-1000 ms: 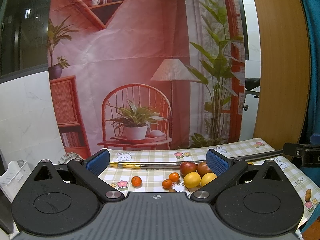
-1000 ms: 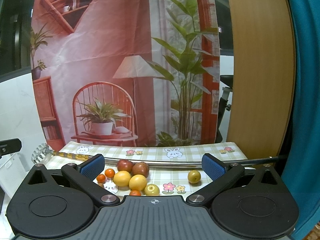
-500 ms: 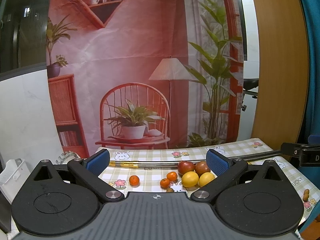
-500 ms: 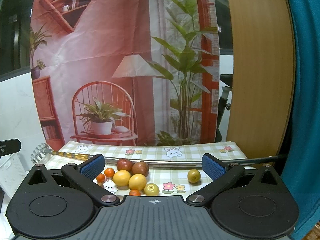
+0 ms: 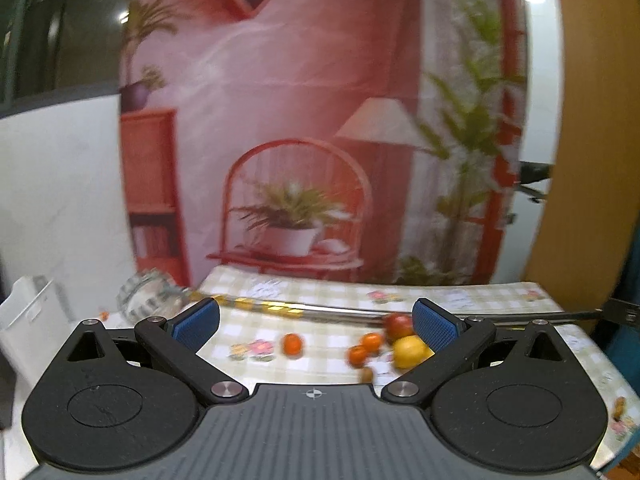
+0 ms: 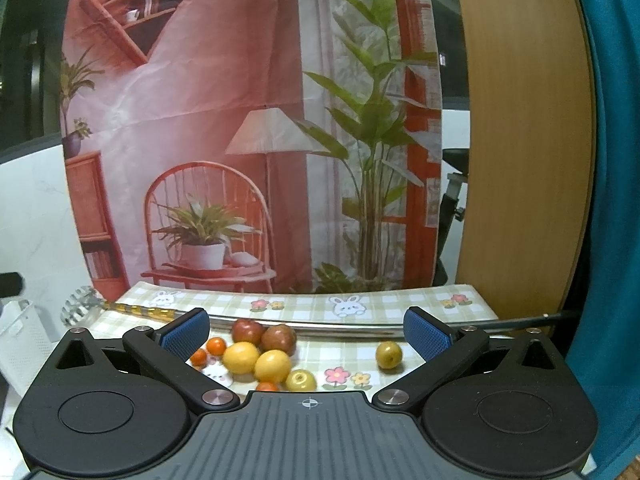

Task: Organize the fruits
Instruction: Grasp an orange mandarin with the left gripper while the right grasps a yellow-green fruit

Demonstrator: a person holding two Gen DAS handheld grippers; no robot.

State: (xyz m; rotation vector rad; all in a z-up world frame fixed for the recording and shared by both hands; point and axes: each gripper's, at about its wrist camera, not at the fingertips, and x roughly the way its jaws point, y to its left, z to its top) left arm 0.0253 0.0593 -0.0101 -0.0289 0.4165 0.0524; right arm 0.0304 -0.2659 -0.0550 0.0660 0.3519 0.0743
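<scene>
Fruit lies loose on a checked tablecloth (image 6: 304, 306). In the right wrist view I see two dark red fruits (image 6: 279, 339), two yellow lemons (image 6: 273, 366), small orange fruits (image 6: 216, 345), a green-yellow fruit (image 6: 301, 380) and another (image 6: 388, 355) lying apart to the right. My right gripper (image 6: 307, 330) is open above the near edge, nothing between its fingers. The left wrist view is blurred: a lone orange fruit (image 5: 292, 344), two more (image 5: 364, 348), a red fruit (image 5: 398, 325) and a lemon (image 5: 409, 353). My left gripper (image 5: 316, 322) is open and empty.
A long metal rod (image 6: 320, 326) with a gold-banded end and a ribbed disc (image 6: 78, 308) lies across the cloth behind the fruit. A white slotted basket (image 5: 28, 320) stands at the left off the cloth. A printed backdrop hangs behind; a wooden panel (image 6: 524, 160) stands right.
The left wrist view has swung left and gone blurred; the fruit now sits further right and the white basket shows more. The right wrist view is nearly unchanged.
</scene>
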